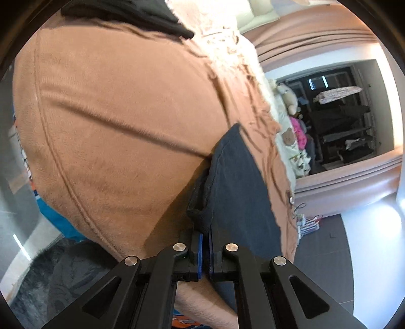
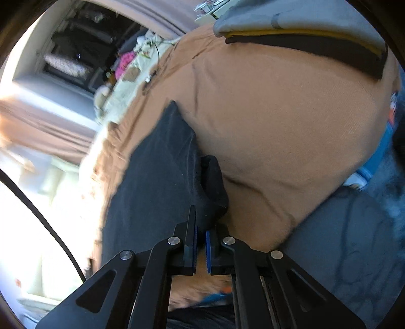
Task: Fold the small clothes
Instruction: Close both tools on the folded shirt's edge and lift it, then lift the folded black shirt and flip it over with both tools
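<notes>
A small dark navy garment (image 1: 235, 177) lies on a tan blanket (image 1: 114, 126). In the left wrist view my left gripper (image 1: 205, 231) is shut on the garment's thick near edge, with cloth pinched between the blue pads. The right wrist view shows the same dark garment (image 2: 157, 177) on the tan blanket (image 2: 291, 126). There my right gripper (image 2: 201, 227) is shut on a bunched corner of it. The pinched edge stands slightly off the blanket at both grippers. The garment's far end still rests on the blanket.
Folded black clothing (image 1: 141, 15) sits at the blanket's far side, and a folded grey, yellow and black pile (image 2: 303, 25) too. A grey rug (image 2: 341, 253) lies below the blanket. A black cable (image 2: 38, 215) runs at left. Bare skin (image 1: 202, 303) shows under the left gripper.
</notes>
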`<state>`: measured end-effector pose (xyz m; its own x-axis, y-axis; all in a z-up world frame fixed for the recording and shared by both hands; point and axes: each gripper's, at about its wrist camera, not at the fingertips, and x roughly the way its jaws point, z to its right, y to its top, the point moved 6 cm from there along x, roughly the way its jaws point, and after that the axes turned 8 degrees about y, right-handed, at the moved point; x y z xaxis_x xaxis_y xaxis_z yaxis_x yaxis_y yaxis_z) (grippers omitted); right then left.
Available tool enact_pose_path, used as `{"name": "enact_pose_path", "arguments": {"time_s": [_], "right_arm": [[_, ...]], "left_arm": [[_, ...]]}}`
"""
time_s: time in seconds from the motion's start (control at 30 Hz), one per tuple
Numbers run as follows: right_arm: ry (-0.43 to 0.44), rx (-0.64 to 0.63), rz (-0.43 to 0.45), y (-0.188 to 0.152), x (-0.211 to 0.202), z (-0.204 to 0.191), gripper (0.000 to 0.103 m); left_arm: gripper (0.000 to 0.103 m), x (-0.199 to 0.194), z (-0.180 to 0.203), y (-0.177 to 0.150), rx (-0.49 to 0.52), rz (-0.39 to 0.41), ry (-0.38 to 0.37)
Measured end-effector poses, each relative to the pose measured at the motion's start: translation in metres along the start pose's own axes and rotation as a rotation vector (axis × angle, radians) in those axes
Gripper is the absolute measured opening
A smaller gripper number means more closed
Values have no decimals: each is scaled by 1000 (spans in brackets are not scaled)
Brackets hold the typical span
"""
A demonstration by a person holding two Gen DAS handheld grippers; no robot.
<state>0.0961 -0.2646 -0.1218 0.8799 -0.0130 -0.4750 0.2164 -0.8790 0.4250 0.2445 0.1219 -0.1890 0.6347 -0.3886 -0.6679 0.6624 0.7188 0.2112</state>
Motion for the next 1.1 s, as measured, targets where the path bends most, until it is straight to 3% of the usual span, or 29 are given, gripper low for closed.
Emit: {"name": "enact_pose_path", "arguments": {"time_s": [0.07, 0.13, 0.2, 0.23, 0.27, 0.47, 0.73, 0.9, 0.97, 1.1], "right_arm": [[-85, -58, 19, 7, -4, 0, 12], [-161, -98, 67, 18, -15, 1, 31], [-192, -148, 131, 28, -29, -6, 49], [-186, -167, 143, 30, -31, -12, 51], [-175, -196, 148, 32, -32, -19, 51], [-58, -383, 48, 12, -5, -73, 50], [29, -569, -169, -30, 54, -123, 50], [43, -653, -254, -39, 100, -150, 48], [46, -677, -287, -46, 112, -155, 47], [13, -739, -344, -50, 146, -169, 38]], "left_arm": [[3, 5, 0, -1, 8, -23, 21], [5, 8, -2, -1, 16, -37, 28], [21, 12, -2, 0, 14, -55, 25], [35, 15, -1, 2, 11, -58, 26], [41, 16, -2, 2, 7, -56, 30], [41, 25, 2, -2, 17, -76, 15], [40, 34, 1, 6, 33, -79, -14], [25, 40, 0, 9, 49, -90, 0], [11, 40, -4, 11, 43, -92, 4], [8, 39, -5, 11, 45, -84, -10]]}}
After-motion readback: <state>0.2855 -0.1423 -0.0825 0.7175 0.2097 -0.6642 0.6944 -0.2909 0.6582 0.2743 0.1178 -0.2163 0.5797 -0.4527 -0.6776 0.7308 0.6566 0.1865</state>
